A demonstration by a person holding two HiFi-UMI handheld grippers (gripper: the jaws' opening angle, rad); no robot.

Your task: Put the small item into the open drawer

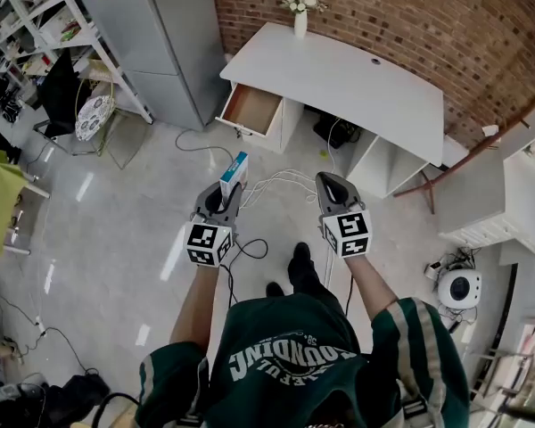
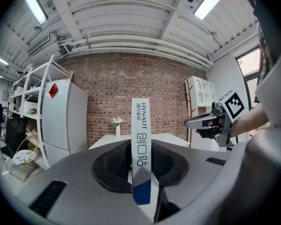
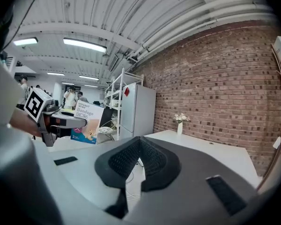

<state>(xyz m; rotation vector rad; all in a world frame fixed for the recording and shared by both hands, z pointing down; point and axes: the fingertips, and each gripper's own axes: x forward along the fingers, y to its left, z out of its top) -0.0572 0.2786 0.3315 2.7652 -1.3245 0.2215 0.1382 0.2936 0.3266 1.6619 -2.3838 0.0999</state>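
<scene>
Two tools — left tool (image 1: 225, 194) pinches box (image 1: 235, 169), right tool (image 1: 330, 184) closed

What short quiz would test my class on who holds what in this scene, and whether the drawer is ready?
1. True or false: the drawer of the white desk stands open.
2. What does the left gripper hold? A: a cup. B: a bandage box. C: nothing.
3. Fill the gap: the fingers of the right gripper are ____, with nothing between them.

Key: 1 true; 2 B; 3 shut.
</scene>
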